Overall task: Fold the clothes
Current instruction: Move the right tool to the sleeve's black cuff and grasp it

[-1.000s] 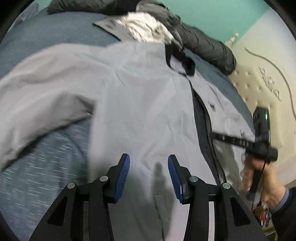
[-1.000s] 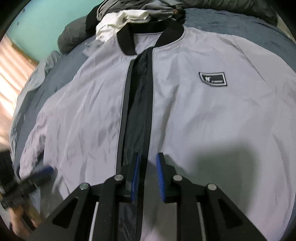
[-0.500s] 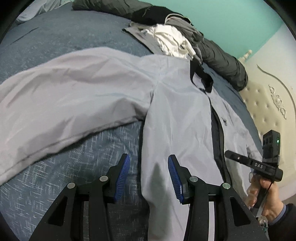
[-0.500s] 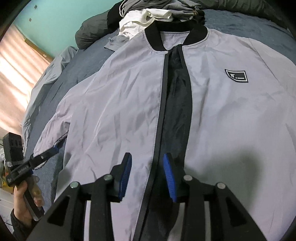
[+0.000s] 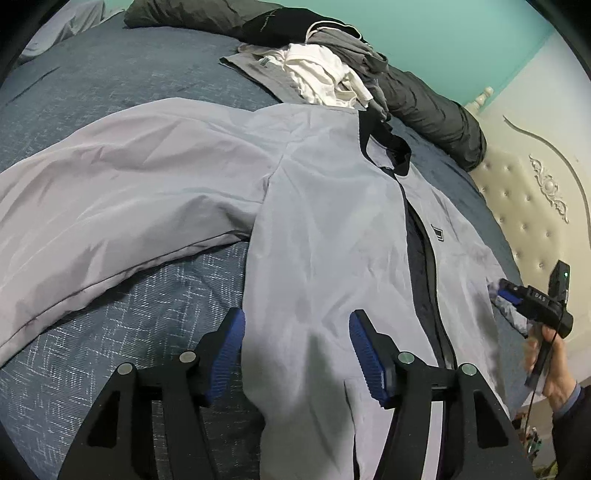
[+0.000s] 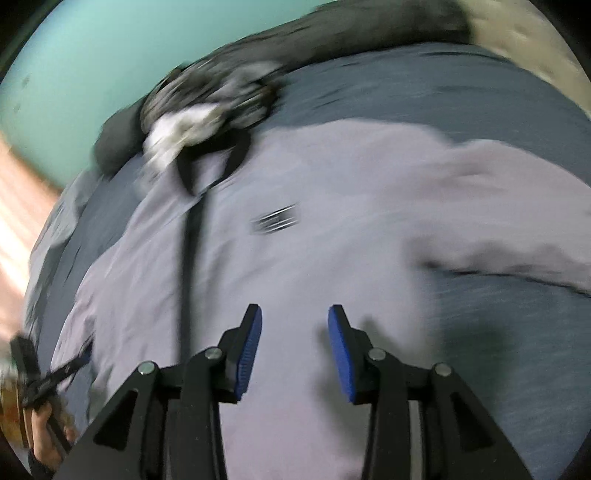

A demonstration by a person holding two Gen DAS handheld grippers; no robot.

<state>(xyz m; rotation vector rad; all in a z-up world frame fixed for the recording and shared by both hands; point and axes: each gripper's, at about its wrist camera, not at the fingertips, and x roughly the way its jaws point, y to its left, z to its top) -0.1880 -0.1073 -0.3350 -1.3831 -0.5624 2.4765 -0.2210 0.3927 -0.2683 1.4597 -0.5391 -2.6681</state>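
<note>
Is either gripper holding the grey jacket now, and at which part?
No. Both the left gripper and right gripper are opening above the jacket, empty.

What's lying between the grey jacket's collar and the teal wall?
In the left wrist view, a pile of clothes, white and grey, then a dark rolled quilt, lies between the jacket collar and the wall.

Blue patterned bedspread (image 5: 122,306) – cream tufted headboard (image 5: 532,221) at its end, teal wall (image 5: 443,40) behind.
</note>
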